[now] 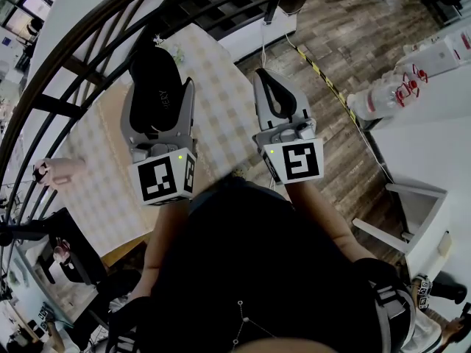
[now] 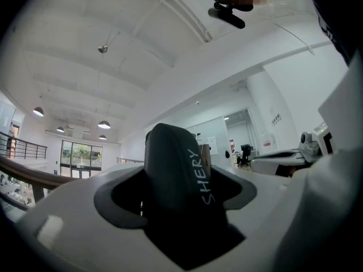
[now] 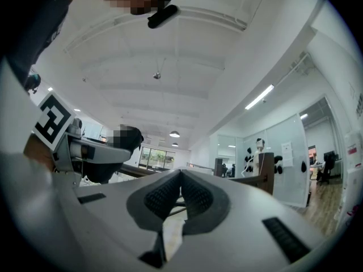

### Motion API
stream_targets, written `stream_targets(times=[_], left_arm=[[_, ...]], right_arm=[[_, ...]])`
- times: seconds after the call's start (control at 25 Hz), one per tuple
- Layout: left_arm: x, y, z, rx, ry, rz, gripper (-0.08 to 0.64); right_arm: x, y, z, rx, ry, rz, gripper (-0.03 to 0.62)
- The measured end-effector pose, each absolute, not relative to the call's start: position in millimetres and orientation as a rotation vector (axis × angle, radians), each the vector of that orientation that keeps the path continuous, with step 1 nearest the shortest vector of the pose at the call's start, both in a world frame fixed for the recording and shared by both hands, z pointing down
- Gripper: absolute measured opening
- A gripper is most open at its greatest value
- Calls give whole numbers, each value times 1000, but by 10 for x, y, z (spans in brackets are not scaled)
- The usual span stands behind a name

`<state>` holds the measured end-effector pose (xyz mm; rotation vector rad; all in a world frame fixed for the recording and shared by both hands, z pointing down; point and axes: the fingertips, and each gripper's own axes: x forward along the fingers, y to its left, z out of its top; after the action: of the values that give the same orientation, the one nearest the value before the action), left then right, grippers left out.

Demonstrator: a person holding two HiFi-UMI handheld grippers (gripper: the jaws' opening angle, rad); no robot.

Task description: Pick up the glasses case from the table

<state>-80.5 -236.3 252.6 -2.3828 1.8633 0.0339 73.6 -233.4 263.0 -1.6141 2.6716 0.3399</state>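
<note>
The glasses case (image 2: 173, 174) is a black, rounded case with pale lettering on its side. It stands upright between the jaws of my left gripper (image 1: 159, 87), which is shut on it and holds it above the table (image 1: 221, 116). In the head view the case (image 1: 153, 68) sticks out past the jaw tips. My right gripper (image 1: 266, 73) hovers beside the left one, to its right. Its ribbed pads (image 3: 164, 192) meet at the tips and nothing is between them.
The table has a pale checked cloth and sits below both grippers. A dark curved railing (image 1: 88, 57) runs along its left side. On the right a white table (image 1: 434, 145) carries plastic bottles (image 1: 383, 98). Wooden floor with a yellow-black tape strip (image 1: 324, 76) lies between them.
</note>
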Motion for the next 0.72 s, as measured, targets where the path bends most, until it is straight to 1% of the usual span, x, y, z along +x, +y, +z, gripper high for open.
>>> stream_targets(times=[0.72], left_arm=[[-786,-2367,2557,-2385,1870,23,357]], right_arm=[[755,-2337,2661,-1609,2679,322,11]])
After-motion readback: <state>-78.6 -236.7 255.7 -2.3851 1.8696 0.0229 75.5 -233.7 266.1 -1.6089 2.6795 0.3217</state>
